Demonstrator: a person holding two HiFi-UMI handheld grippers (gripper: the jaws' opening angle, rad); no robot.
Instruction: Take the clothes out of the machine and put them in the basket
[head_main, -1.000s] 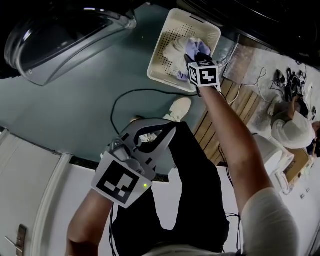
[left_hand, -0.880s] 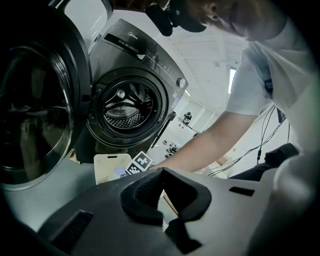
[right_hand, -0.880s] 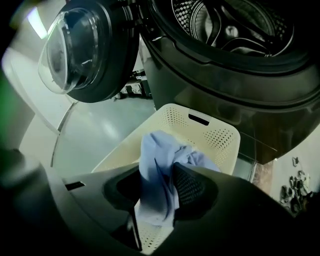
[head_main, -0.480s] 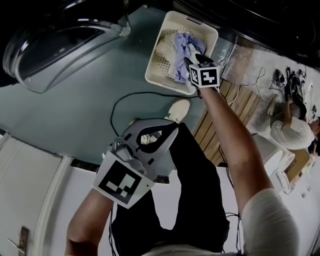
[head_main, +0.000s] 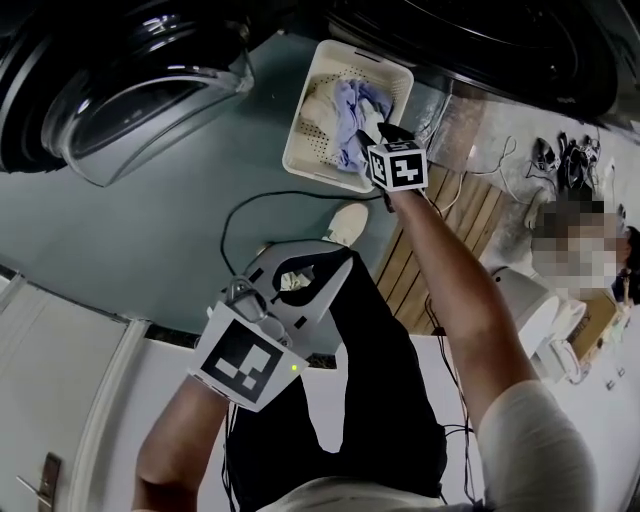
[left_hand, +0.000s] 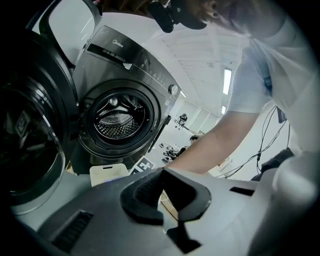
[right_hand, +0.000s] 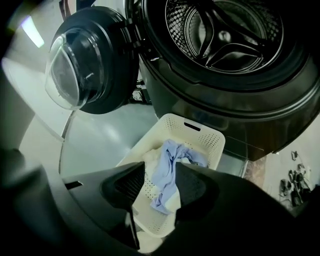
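Note:
A cream perforated basket (head_main: 300, 150) (right_hand: 200, 126) stands on the floor below the machine's open drum (right_hand: 225, 30). In it lie a lavender-blue cloth (head_main: 358, 98) (right_hand: 165, 172) and a white cloth (head_main: 320, 100). My right gripper (head_main: 363, 136) (right_hand: 160, 170) hangs above the basket's near rim. Its jaws have opened a little in the last moment and stand open with nothing between them. My left gripper (head_main: 338, 262) (left_hand: 163, 175) is held low over the person's legs, far from the basket. Its fingertips meet and it holds nothing. The drum (left_hand: 119, 116) looks bare inside.
The round glass door (head_main: 140, 100) (right_hand: 80, 65) is swung wide open left of the basket. A black cable (head_main: 250, 200) loops over the grey floor beside a white shoe (head_main: 350, 220). Wooden slats (head_main: 470, 215), a white appliance (head_main: 530, 310) and another person (head_main: 575, 250) are at the right.
The right gripper has lifted up and back from the basket, leaving the lavender cloth lying in it. The left gripper has risen a little. The view has tilted toward the machine.

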